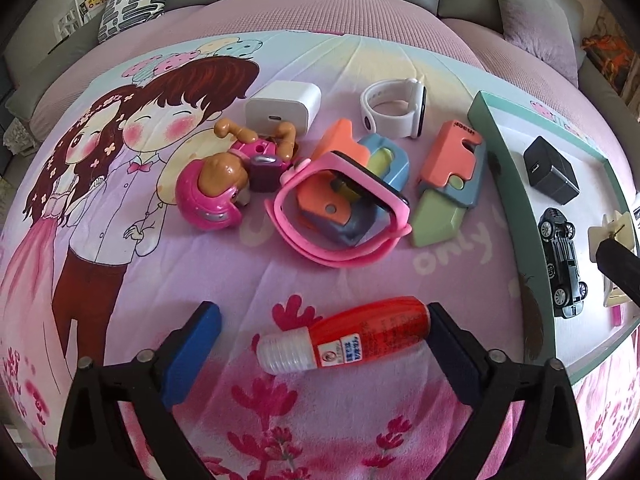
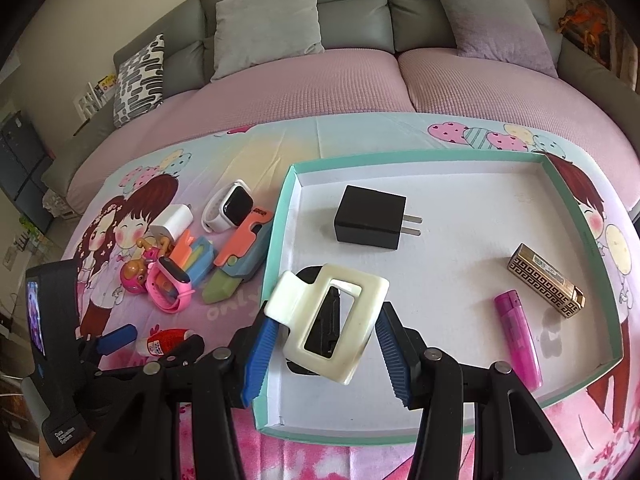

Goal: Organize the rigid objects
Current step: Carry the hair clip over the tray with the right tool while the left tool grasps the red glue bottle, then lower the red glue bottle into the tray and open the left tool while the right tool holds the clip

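My left gripper (image 1: 324, 340) is open around a red bottle (image 1: 344, 334) with a clear cap that lies on the printed cloth; its right pad touches the bottle's base. My right gripper (image 2: 326, 344) is shut on a cream hair claw clip (image 2: 332, 320) and holds it above the teal-rimmed white tray (image 2: 440, 280). A black toy car (image 1: 562, 260) lies in the tray, mostly hidden under the clip in the right wrist view. A black charger (image 2: 370, 218), a gold lighter (image 2: 546, 280) and a magenta tube (image 2: 518, 338) also lie in the tray.
Left of the tray lies a heap: pink watch (image 1: 340, 216), white watch (image 1: 394, 108), white charger (image 1: 284, 106), pink toy dog (image 1: 224, 184), and two orange-blue-green toy knives (image 1: 448, 184). A grey sofa (image 2: 360, 8) with cushions stands behind.
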